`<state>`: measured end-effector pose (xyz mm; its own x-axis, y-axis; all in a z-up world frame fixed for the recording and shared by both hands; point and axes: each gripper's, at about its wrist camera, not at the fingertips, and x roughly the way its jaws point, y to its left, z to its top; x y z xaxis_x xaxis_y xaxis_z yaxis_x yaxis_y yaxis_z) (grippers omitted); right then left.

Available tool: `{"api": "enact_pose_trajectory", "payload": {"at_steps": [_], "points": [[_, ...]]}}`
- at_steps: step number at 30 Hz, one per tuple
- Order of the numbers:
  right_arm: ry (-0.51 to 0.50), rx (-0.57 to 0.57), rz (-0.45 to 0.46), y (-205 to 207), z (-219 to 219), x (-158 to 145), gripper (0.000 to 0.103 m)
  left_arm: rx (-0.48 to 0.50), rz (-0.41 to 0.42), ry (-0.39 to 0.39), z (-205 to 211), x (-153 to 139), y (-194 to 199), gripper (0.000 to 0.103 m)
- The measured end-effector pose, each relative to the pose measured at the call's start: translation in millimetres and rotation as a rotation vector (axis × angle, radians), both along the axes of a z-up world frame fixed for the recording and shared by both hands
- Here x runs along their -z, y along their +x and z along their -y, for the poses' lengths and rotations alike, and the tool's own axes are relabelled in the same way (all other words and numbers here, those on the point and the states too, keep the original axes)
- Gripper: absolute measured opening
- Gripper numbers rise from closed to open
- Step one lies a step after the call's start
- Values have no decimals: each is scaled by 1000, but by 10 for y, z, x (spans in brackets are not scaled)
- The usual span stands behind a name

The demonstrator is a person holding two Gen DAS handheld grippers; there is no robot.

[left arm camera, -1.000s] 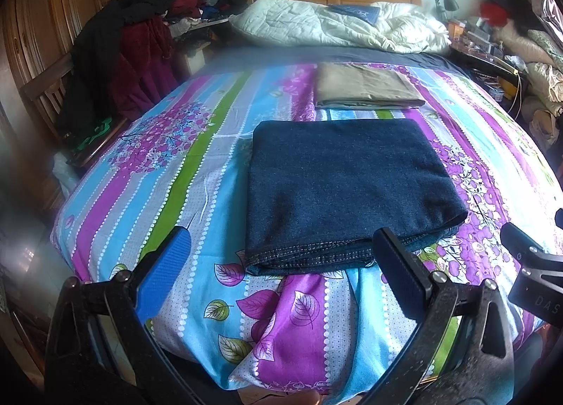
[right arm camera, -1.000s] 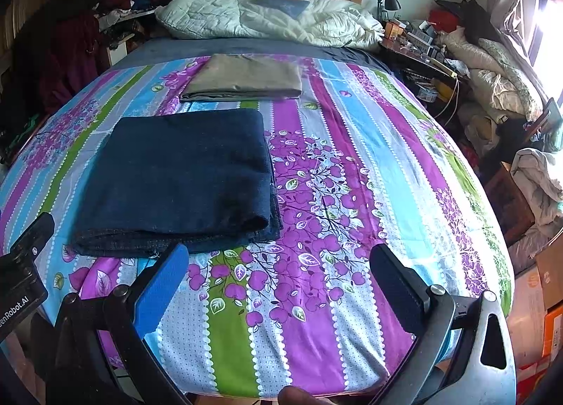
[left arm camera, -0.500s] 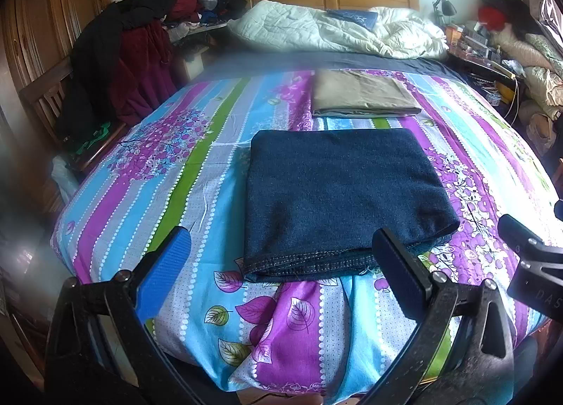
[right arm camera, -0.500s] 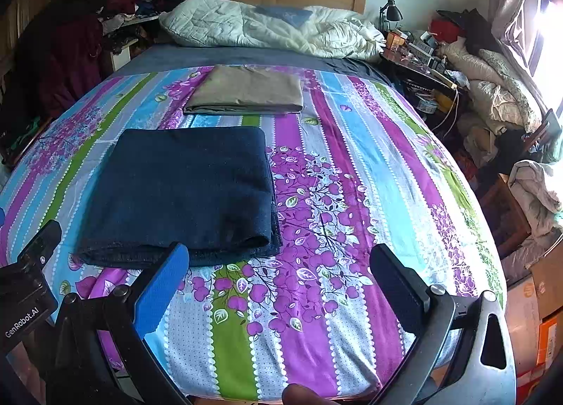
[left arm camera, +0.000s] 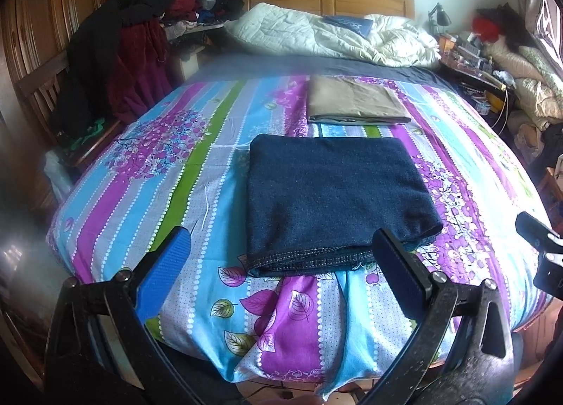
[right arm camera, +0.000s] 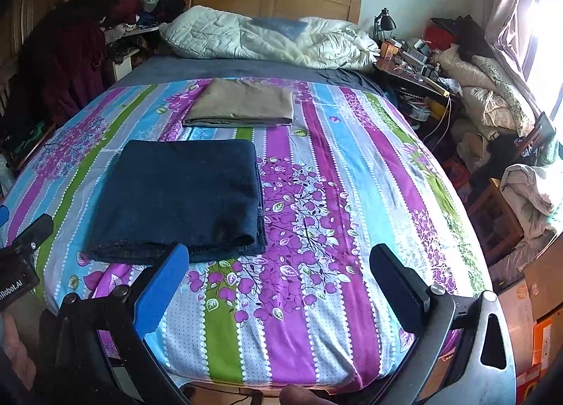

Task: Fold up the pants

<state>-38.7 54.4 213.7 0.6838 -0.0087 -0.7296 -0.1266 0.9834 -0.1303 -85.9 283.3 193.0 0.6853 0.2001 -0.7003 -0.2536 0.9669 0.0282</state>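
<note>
Your left claw [left arm camera: 278, 264] and right claw [right arm camera: 278, 269] both hang spread and empty off the foot of the bed [left arm camera: 197, 201], touching nothing. The jeans [left arm camera: 334, 201] lie folded into a neat rectangle near the foot edge, hems toward you, with tan pants [left arm camera: 352, 102] folded just beyond them. The fold looks finished, so the risk now is undoing it: if you dip the left claw, its right finger could catch the stitched hem and drag the layers apart. The jeans also sit close to the edge, where the bedspread [right arm camera: 316, 194] drapes down; snag that and the stack could slide.
</note>
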Motion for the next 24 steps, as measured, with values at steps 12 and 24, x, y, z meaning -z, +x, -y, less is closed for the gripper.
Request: {"api": "enact_pose_trajectory", "payload": {"at_steps": [12, 24], "points": [[249, 92, -78, -393, 817, 285, 103, 110, -22, -73, 98, 146, -330, 103], [441, 265, -174, -480, 1341, 889, 103, -27, -155, -152, 66, 452, -416, 102]]}}
